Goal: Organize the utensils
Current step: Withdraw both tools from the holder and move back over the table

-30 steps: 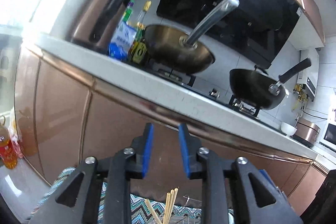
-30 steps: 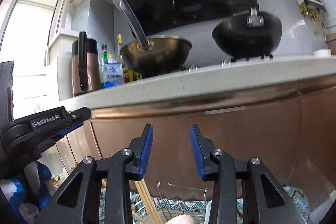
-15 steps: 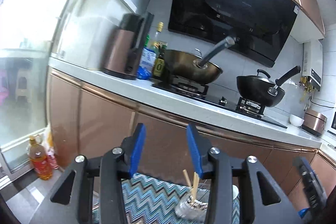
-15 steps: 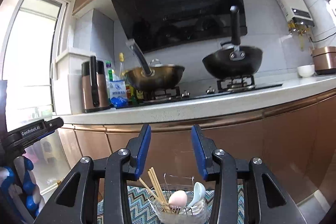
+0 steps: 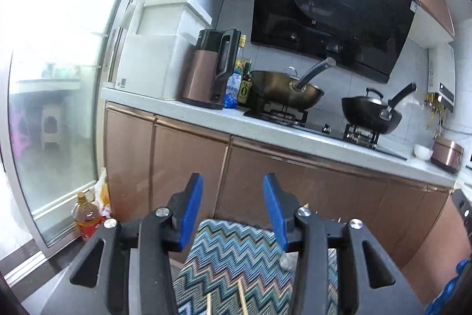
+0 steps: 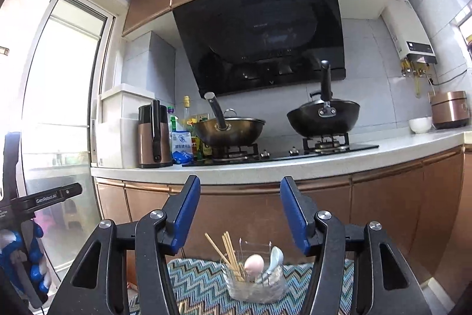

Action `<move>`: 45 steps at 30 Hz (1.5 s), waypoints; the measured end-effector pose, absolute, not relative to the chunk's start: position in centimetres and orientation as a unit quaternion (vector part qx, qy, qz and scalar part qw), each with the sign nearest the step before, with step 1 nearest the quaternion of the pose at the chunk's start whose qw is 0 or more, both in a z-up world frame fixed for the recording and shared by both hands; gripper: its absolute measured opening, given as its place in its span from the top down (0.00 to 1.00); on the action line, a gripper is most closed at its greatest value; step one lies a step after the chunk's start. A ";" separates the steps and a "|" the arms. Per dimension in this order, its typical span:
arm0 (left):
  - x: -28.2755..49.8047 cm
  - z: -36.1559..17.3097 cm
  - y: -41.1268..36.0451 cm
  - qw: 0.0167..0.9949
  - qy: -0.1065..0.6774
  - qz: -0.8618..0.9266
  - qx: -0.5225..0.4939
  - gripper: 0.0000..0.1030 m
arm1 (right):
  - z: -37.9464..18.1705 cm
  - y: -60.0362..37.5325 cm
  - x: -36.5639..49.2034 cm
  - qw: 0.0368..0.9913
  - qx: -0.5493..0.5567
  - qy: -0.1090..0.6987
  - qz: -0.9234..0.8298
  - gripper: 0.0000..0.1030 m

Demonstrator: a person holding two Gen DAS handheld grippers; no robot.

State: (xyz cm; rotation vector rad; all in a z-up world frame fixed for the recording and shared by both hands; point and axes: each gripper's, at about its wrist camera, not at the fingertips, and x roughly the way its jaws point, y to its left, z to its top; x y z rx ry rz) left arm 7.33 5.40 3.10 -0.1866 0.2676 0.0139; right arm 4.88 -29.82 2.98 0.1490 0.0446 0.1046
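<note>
A clear utensil holder (image 6: 253,281) stands on a zigzag-patterned cloth (image 6: 200,285) in the right wrist view. It holds several wooden chopsticks (image 6: 228,253), a pink spoon (image 6: 253,263) and a pale blue spoon (image 6: 274,259). My right gripper (image 6: 240,214) is open and empty, above and short of the holder. My left gripper (image 5: 233,211) is open and empty over the same cloth (image 5: 233,256). Two loose chopsticks (image 5: 242,297) lie on the cloth at the bottom edge of the left wrist view.
A copper-fronted kitchen counter (image 6: 295,164) runs behind, with a brass wok (image 6: 230,132), a black wok (image 6: 324,120), a kettle (image 6: 155,135) and bottles. A glass sliding door (image 5: 53,108) is at left, an oil bottle (image 5: 85,219) on the floor.
Both cameras have pulled back and tilted down from the counter. Both grippers have opened wider. The holder and cloth have come more fully into view.
</note>
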 end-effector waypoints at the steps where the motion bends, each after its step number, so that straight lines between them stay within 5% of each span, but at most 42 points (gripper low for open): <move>1: 7.1 3.0 5.6 0.986 0.136 0.008 -0.092 0.60 | 2.9 -30.1 4.7 0.995 0.078 0.028 0.051 0.46; 27: 7.8 -7.0 9.5 0.954 0.267 0.057 -0.128 0.60 | -6.1 -34.0 5.3 0.979 0.109 0.170 -0.007 0.46; 45: 7.6 -9.5 4.4 0.955 0.291 0.055 -0.032 0.60 | -8.1 -33.7 5.1 0.972 0.102 0.209 -0.022 0.46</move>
